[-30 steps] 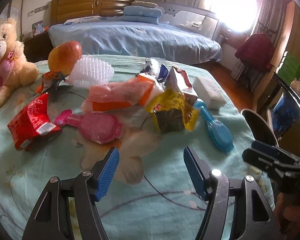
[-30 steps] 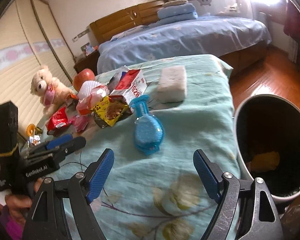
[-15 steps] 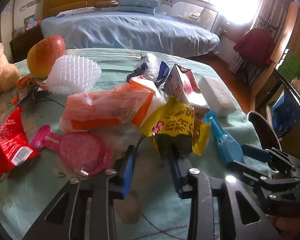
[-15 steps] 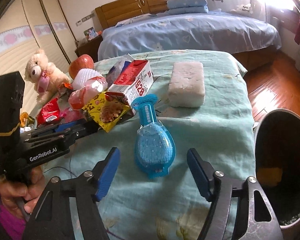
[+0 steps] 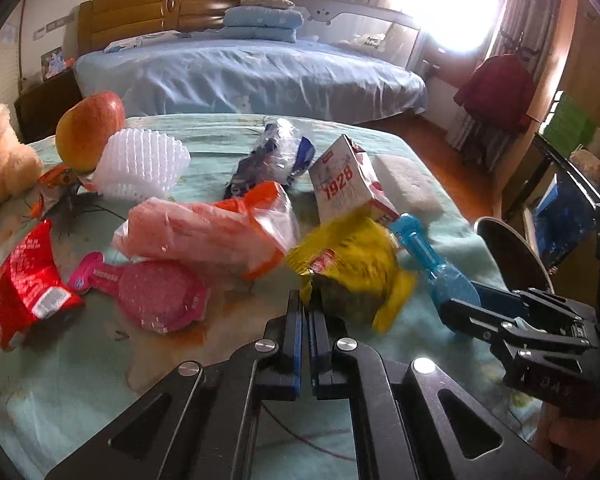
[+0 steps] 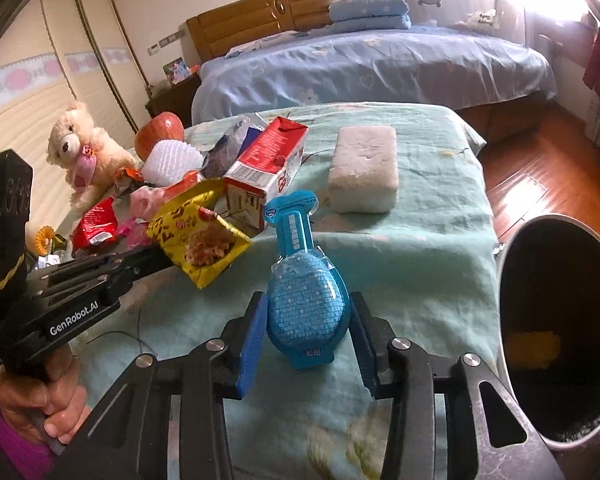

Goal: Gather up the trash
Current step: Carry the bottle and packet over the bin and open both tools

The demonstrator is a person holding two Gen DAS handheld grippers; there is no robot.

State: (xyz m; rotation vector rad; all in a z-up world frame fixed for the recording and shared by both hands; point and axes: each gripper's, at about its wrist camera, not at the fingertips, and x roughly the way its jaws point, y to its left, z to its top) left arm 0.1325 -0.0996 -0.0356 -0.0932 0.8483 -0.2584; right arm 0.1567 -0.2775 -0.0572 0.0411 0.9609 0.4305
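The left hand-held gripper [image 5: 305,312] is pinched tight on the light, crinkly yellow snack bag [image 5: 352,268] at its near edge, while the right hand-held gripper [image 6: 308,320] is closing around the stiff, slick blue blister pack [image 6: 306,304] lying flat on the tabletop [image 6: 420,248] beside the bin [image 6: 560,320].

Crumpled yellow wrapper [image 5: 352,264], tilted, lifted

Your table [image 6: 440,216], draped in a pale green cloth, carries a white sponge block [image 6: 363,169] at twelve o'clock, a blue brush [image 6: 304,288] centre, and wrappers, carton, apple [image 6: 158,129] and teddy [image 6: 82,152] around ten o'clock.
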